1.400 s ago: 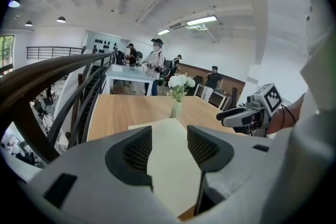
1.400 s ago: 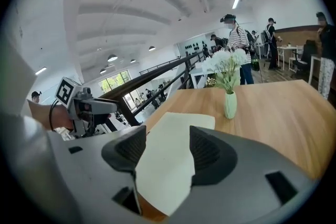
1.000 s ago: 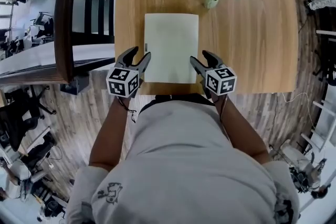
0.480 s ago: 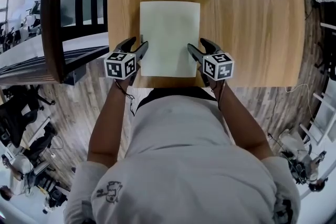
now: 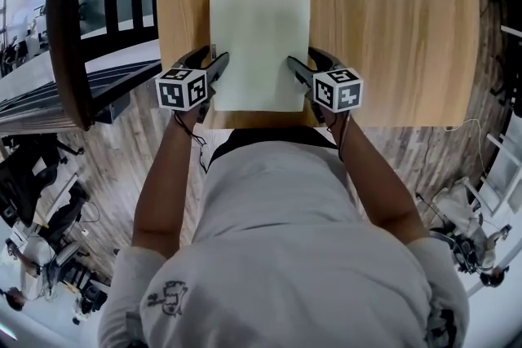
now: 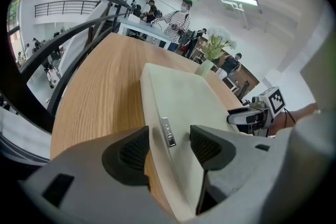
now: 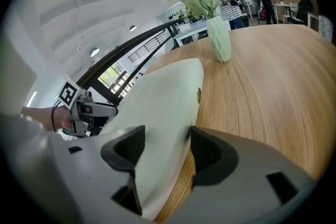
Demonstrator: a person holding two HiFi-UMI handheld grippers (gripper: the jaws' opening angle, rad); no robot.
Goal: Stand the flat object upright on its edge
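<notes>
Both tools had been brought down and forward since the earlier frame, from the near corners of the flat case (image 5: 259, 45) to its long sides. The left tool (image 5: 210, 59) had just been opened wider, and its jaws were set astride the left edge by the metal clasp (image 6: 168, 132), pads not yet pressed. The right tool (image 5: 306, 59) was likewise spread over the right edge, nothing gripped. The case was left lying flat on the worktop (image 5: 391, 28), near its front edge. Opposite sides were presumably taken so that it could be tipped up evenly.
</notes>
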